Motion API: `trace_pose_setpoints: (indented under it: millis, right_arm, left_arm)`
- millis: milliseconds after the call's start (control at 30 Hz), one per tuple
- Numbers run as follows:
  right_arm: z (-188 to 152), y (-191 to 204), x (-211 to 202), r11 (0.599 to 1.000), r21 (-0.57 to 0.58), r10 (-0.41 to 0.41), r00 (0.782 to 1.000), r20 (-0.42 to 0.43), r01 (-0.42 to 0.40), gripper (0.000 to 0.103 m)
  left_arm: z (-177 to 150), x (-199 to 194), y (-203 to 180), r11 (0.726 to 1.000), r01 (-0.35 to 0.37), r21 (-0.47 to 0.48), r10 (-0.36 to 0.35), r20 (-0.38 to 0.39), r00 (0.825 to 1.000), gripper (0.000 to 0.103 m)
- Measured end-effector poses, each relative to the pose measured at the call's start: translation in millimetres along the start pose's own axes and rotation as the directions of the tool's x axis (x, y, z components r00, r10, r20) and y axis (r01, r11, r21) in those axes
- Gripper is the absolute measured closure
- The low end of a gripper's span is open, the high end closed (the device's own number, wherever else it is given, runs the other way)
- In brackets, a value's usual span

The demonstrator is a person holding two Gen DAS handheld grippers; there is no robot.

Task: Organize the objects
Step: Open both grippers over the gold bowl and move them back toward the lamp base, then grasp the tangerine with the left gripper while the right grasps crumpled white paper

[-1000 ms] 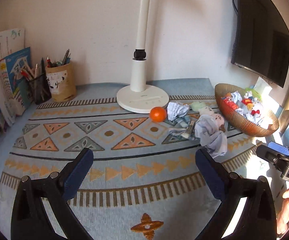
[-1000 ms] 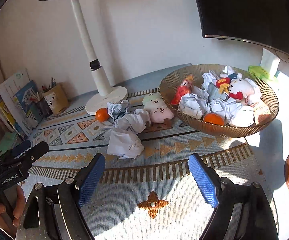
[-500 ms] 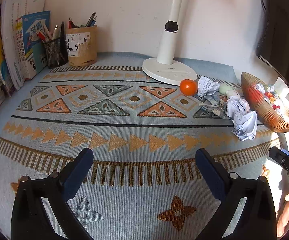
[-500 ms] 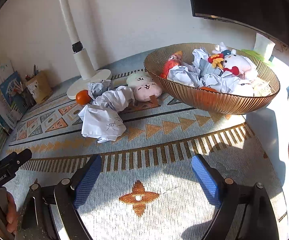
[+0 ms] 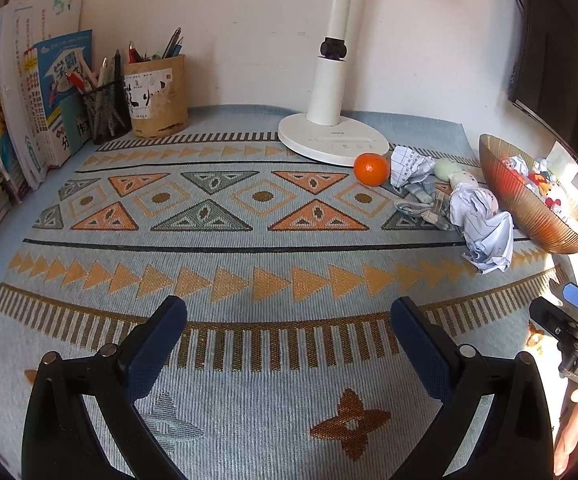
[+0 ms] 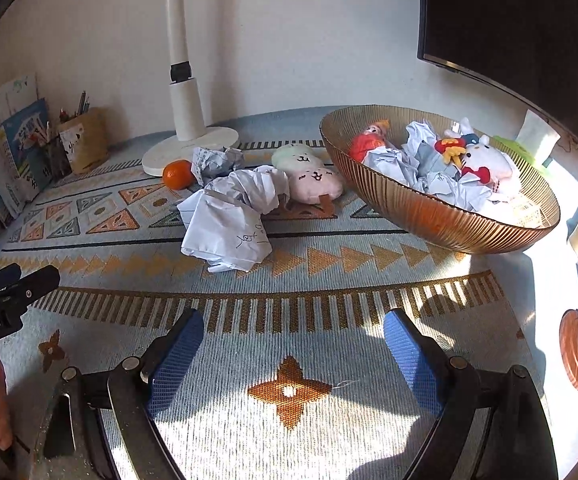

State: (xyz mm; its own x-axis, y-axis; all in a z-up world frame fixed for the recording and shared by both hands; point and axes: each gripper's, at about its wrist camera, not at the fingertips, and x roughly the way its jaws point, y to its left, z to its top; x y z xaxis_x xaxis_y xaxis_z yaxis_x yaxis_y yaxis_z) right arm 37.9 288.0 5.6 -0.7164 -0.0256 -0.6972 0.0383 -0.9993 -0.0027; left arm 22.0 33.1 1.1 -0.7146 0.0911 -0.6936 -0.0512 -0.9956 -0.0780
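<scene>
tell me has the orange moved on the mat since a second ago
No. The orange sits against the lamp base, beside the crumpled paper, as before; only the cameras shifted.

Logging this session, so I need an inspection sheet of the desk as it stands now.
Surface: patterned mat, flat.
Job's things: orange, crumpled paper, pink plush, green plush loose beside the bowl, which holds toys and paper.
Clutter: lamp base, pen cup, books.
Grippers: left gripper and right gripper open, empty.
Cables: one by the monitor.
Surroundings: white wall.
</scene>
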Motion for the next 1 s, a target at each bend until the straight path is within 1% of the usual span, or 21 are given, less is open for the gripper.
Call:
trace_pose_setpoints:
  millis: [300,400,433,500,567,600,633,700,767,867,933,967,1000]
  right_arm:
    - [-0.1,1.7,2.6,1.0,-0.004,-0.007,1.0,-0.019,0.007,0.012]
    - [2.1,2.9,4.4,1.0,-0.013,0.016,0.999,-0.032,-0.016,0.012]
    - [4.3,3.6,6.1,0.999,-0.018,0.041,0.998,-0.045,-0.041,0.012]
    - [10.0,1.8,10.6,0.994,0.01,0.109,0.991,-0.082,-0.108,0.012]
    - [17.9,-5.5,15.0,0.969,0.107,0.234,0.966,-0.107,-0.223,0.012]
    - [23.5,-8.5,17.8,0.953,0.153,0.28,0.953,-0.116,-0.261,0.012]
    - [29.8,-9.7,21.7,0.945,0.183,0.296,0.946,-0.13,-0.271,0.012]
    - [42.1,-7.3,31.0,0.94,0.207,0.307,0.938,-0.161,-0.272,0.012]
    - [51.3,-0.4,40.2,0.937,0.194,0.322,0.932,-0.167,-0.289,0.012]
    - [58.1,11.9,52.8,0.951,0.144,0.296,0.942,-0.16,-0.275,0.012]
    - [58.7,15.8,61.3,0.948,0.142,0.306,0.94,-0.154,-0.285,0.012]
    - [58.8,15.5,65.9,0.947,0.147,0.308,0.939,-0.151,-0.287,0.012]
    - [58.1,15.3,69.3,0.948,0.149,0.304,0.941,-0.147,-0.283,0.013]
  left_arm:
    - [-0.5,1.1,0.3,1.0,-0.003,0.001,0.003,-0.006,1.0,0.001]
    - [0.0,2.3,-1.9,1.0,0.007,0.018,-0.007,-0.011,1.0,0.001]
    - [1.8,3.7,-3.6,0.999,0.023,0.035,-0.022,-0.018,1.0,0.001]
    - [10.5,9.5,-8.4,0.993,0.092,0.073,-0.088,-0.05,0.995,0.001]
    - [26.4,16.3,-11.7,0.986,0.15,0.078,-0.144,-0.082,0.986,0.001]
    - [36.4,20.4,-13.6,0.981,0.181,0.074,-0.173,-0.097,0.98,0.001]
    - [46.7,24.0,-17.2,0.976,0.205,0.072,-0.198,-0.097,0.975,0.001]
    - [66.8,34.2,-22.2,0.97,0.23,0.074,-0.225,-0.077,0.971,0.001]
    - [83.2,51.4,-27.7,0.97,0.231,0.074,-0.225,-0.081,0.971,0.002]
    - [97.7,79.4,-37.5,0.961,0.268,0.06,-0.261,-0.107,0.959,0.004]
    - [101.4,94.1,-44.6,0.96,0.272,0.064,-0.264,-0.116,0.958,0.004]
    - [102.7,101.3,-47.9,0.96,0.272,0.065,-0.263,-0.122,0.957,0.007]
    - [104.0,107.9,-50.8,0.959,0.276,0.062,-0.267,-0.131,0.955,0.012]
